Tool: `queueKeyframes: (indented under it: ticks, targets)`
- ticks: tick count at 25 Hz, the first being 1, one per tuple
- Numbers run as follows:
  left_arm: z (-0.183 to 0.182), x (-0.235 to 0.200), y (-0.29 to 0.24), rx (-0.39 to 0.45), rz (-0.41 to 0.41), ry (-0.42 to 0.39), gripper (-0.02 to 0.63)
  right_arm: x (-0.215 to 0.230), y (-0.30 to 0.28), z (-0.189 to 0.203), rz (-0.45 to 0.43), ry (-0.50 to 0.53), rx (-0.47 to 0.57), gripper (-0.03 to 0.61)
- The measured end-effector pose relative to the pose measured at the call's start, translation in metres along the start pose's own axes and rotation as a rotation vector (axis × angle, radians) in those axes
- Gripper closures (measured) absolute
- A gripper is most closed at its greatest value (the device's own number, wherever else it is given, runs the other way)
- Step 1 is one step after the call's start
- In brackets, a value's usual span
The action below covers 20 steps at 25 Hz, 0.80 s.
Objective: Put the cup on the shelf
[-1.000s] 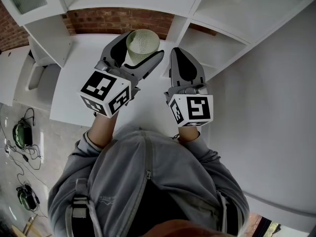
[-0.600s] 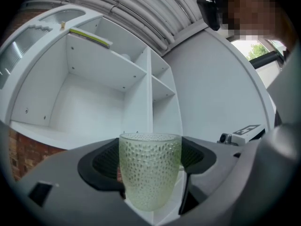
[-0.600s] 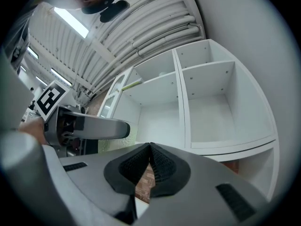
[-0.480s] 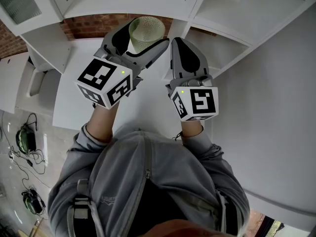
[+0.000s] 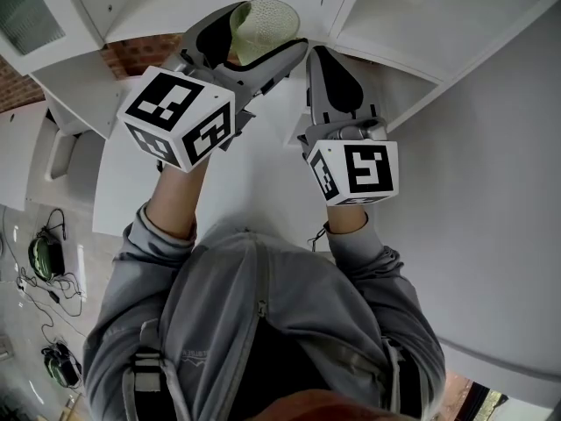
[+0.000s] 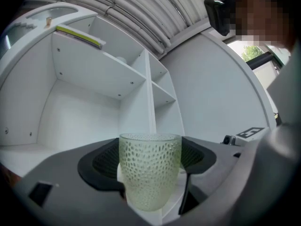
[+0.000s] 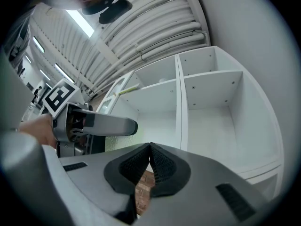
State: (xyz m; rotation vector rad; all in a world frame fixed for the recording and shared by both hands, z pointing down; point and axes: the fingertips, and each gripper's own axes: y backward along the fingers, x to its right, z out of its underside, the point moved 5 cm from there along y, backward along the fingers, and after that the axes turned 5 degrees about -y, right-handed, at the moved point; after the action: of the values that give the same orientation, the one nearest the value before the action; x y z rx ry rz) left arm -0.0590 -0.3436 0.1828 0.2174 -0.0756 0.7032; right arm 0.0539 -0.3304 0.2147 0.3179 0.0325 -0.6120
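Note:
A pale green dimpled glass cup stands upright between the jaws of my left gripper, which is shut on it. The cup is held up in front of the white shelf unit, near the upright divider between two open compartments. My right gripper is just right of the left one, shut with nothing between its pads. The left gripper's outer finger shows in the right gripper view.
The white desk top lies below both grippers, with a brick wall behind it. A shelf board above carries a thin yellow-green strip. Cables and headsets lie on the floor at left.
Both grippers have risen and moved forward toward the shelf, the left one carrying the cup up past the brick wall to the shelf compartments. Both jaws stand as before.

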Motion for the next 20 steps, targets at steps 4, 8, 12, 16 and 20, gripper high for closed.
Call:
queueKeyframes:
  ticks: [4,8,12,16,20]
  targets:
    - [-0.007,-0.007,-0.012,0.001,0.007,-0.004,0.233,0.003,-0.008,-0.007,-0.005,0.01,0.014,0.551]
    - [-0.015,-0.013,-0.023,0.008,0.018,-0.003,0.233,0.006,-0.013,-0.014,-0.006,0.02,0.029,0.552]
    - [-0.026,-0.02,-0.032,0.016,0.012,-0.02,0.233,0.01,-0.018,-0.022,-0.003,0.028,0.039,0.551]
    - [-0.028,-0.028,-0.043,0.014,0.013,-0.016,0.233,0.014,-0.021,-0.023,-0.002,0.026,0.043,0.551]
    - [-0.027,-0.034,-0.054,0.006,0.012,-0.013,0.233,0.016,-0.023,-0.02,0.001,0.02,0.038,0.552]
